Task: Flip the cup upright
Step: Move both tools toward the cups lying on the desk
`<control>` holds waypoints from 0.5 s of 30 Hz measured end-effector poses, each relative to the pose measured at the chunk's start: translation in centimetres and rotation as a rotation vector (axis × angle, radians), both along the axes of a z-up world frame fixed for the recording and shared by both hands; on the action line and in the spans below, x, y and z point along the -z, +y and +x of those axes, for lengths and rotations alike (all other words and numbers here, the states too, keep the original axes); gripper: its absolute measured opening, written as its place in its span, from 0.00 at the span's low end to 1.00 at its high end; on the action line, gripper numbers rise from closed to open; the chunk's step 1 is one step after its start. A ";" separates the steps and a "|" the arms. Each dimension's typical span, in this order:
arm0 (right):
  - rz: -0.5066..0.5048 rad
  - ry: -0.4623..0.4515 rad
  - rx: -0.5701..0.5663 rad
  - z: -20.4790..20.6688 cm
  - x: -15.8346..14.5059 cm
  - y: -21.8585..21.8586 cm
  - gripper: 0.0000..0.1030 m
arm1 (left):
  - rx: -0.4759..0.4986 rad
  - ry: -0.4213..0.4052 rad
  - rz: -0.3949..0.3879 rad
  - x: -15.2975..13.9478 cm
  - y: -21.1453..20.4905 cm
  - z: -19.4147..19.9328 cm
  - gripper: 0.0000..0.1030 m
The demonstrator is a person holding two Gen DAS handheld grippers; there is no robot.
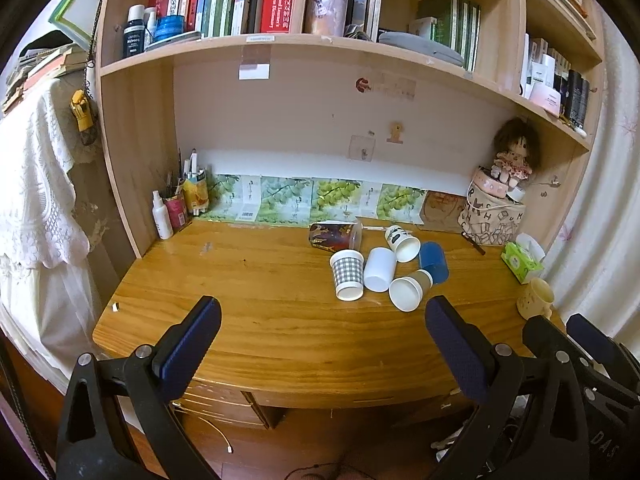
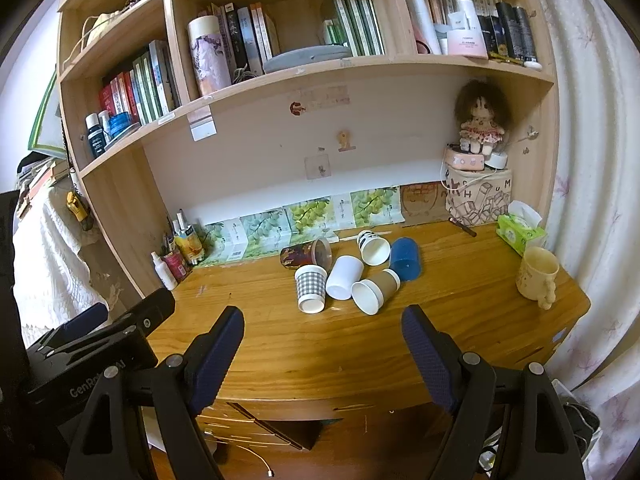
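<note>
Several cups lie on their sides in a cluster on the wooden desk: a checked cup, a plain white cup, a brown paper cup, a blue cup, a white patterned cup and a dark red clear-lidded cup. My left gripper is open and empty, near the desk's front edge, short of the cluster. My right gripper is open and empty, also in front of the cluster.
A cream mug stands upright at the desk's right. A green tissue pack, a printed bag with a doll, and a pen holder with bottles line the back. Bookshelves hang above.
</note>
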State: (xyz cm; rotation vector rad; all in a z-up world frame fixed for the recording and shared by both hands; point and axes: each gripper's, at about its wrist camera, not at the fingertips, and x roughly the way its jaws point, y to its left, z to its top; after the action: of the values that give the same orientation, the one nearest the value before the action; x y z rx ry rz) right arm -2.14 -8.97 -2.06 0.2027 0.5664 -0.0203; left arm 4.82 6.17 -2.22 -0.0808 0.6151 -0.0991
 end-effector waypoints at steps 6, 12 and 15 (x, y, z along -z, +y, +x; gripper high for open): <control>0.030 0.028 -0.003 1.5 0.6 -0.5 0.79 | -0.001 0.022 0.010 0.5 -0.3 1.3 0.99; 0.051 0.047 -0.011 3.3 1.0 -1.2 0.79 | 0.000 0.037 0.013 0.8 -0.8 3.1 0.99; 0.062 0.054 -0.012 4.5 1.3 -1.9 0.79 | 0.001 0.041 0.015 0.9 -1.4 4.3 0.99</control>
State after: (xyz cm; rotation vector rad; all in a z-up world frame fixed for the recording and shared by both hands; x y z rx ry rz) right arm 2.33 -10.85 -3.33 0.2600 0.6228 0.0038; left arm 9.08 4.77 -3.17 -0.0676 0.6565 -0.0941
